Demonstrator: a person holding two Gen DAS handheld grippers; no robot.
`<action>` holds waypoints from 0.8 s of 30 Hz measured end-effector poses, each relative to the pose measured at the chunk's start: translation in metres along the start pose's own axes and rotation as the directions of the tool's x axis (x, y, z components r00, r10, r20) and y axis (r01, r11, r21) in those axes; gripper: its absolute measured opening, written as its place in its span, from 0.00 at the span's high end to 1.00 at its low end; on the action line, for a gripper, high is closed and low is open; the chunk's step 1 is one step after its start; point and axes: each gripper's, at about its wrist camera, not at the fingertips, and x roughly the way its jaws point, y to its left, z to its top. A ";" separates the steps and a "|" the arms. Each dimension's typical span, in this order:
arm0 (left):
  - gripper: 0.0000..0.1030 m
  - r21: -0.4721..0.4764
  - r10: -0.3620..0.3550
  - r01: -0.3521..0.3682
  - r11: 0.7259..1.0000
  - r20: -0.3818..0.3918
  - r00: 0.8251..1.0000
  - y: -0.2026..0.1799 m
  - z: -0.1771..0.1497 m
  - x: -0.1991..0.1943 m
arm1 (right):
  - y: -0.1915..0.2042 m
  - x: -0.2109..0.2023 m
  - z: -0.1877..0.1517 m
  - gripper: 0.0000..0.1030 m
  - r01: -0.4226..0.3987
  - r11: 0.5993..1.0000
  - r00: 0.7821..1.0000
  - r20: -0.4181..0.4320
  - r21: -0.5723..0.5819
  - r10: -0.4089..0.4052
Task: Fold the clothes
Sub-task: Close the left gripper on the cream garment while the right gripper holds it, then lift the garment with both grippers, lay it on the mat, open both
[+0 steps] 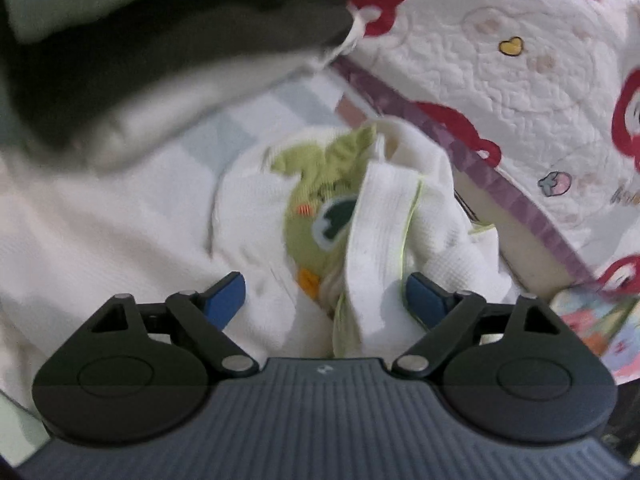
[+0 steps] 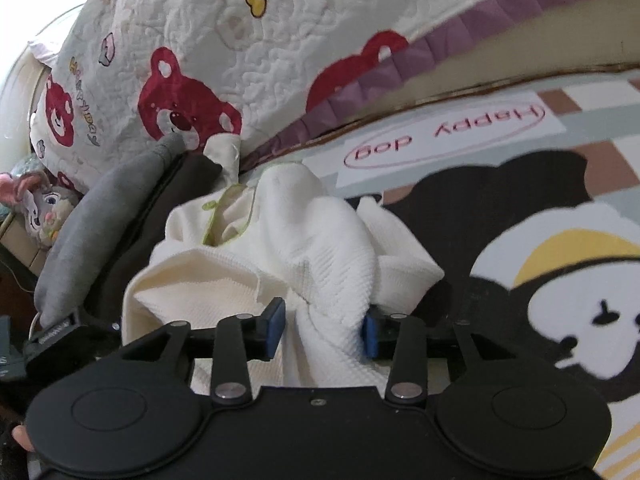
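- Underneath everything lies a printed play mat (image 2: 500,128) with a cartoon dog and the words "Happy dog"; a quilted bedspread (image 2: 248,40) with red bears and a purple frill hangs down behind it.
- On the mat sits the task's thing, a small white waffle-knit garment (image 2: 304,240) with lime-green piping and a green character patch (image 1: 316,208), crumpled in a heap rather than spread flat.
- Beside it, a stack of folded grey clothes (image 1: 160,52) lies against the bedspread.
- Around a white strap-like band of the garment, the left gripper (image 1: 324,300) stands spread wide; its blue pads are clear of the cloth.
- Either side of a bunched ridge of the same knit sits the right gripper (image 2: 324,332), partly spread, the pads at the cloth's flanks; no firm pinch shows.
- Judging by its drape, the garment is light, soft and limp, with a textured weave that should not slip.
- Pinching a single layer at a piped hem or a corner would likely let it shake out flat; gripping the bunch would carry the wrinkles along.
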 end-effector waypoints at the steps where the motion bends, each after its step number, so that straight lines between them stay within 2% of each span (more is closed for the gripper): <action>1: 0.15 -0.002 0.009 -0.009 1.000 0.012 1.000 0.001 0.001 -0.002 | 0.001 0.002 -0.001 0.56 0.002 1.000 1.000 -0.005 -0.012 -0.002; 2: 0.15 -0.005 0.018 -0.018 1.000 0.024 1.000 0.001 0.001 -0.004 | 0.003 0.003 -0.002 0.56 0.005 1.000 1.000 -0.010 -0.028 -0.006; 3: 0.15 -0.035 -0.004 0.005 0.999 0.020 1.000 0.005 0.002 -0.004 | 0.004 0.004 -0.003 0.55 0.009 0.999 1.000 -0.010 -0.034 -0.009; 6: 0.13 -0.159 -0.144 0.139 0.977 -0.024 0.989 0.018 0.002 0.005 | 0.003 0.007 -0.004 0.50 0.000 1.000 1.000 -0.010 -0.020 -0.001; 8: 0.09 -0.235 -0.191 0.170 0.957 -0.069 0.979 0.024 -0.002 0.016 | 0.002 0.008 -0.006 0.50 -0.031 0.999 0.999 -0.011 -0.016 0.030; 10: 0.08 -0.313 -0.221 0.178 0.933 -0.108 0.969 0.031 -0.007 0.026 | -0.003 0.006 -0.006 0.71 -0.138 0.990 0.990 -0.001 0.010 0.138; 12: 0.10 -0.301 -0.216 0.180 0.936 -0.092 0.972 0.030 -0.007 0.023 | -0.010 0.002 -0.006 0.77 -0.243 0.969 0.970 0.025 0.052 0.242; 13: 0.15 -0.283 -0.215 0.184 0.941 -0.083 0.973 0.028 -0.007 0.020 | -0.015 0.000 -0.005 0.78 -0.286 0.955 0.958 0.048 0.081 0.283; 14: 0.23 -0.242 -0.208 0.184 0.953 -0.076 0.975 0.022 -0.006 0.017 | -0.014 -0.001 -0.005 0.78 -0.289 0.955 0.957 0.055 0.073 0.285; 15: 0.45 -0.199 -0.189 0.170 0.965 -0.082 0.979 0.015 -0.006 0.015 | -0.012 -0.002 -0.004 0.79 -0.279 0.959 0.959 0.056 0.054 0.276; 16: 0.59 -0.167 -0.165 0.149 0.975 -0.084 0.983 0.011 -0.006 0.014 | -0.010 -0.003 -0.004 0.79 -0.270 0.962 0.962 0.057 0.034 0.268; 19: 0.72 -0.100 -0.111 0.103 0.990 -0.081 0.990 0.002 -0.006 0.011 | 0.006 -0.006 -0.006 0.80 -0.248 0.968 0.967 0.053 -0.048 0.250; 22: 0.77 -0.115 -0.130 0.121 0.986 -0.071 0.989 0.005 -0.005 0.008 | 0.033 -0.013 -0.007 0.80 -0.187 0.957 0.978 0.044 -0.224 0.202; 24: 0.77 -0.118 -0.127 0.119 0.986 -0.069 0.989 0.007 -0.005 0.011 | 0.044 -0.011 -0.011 0.80 -0.192 0.945 0.978 0.030 -0.263 0.207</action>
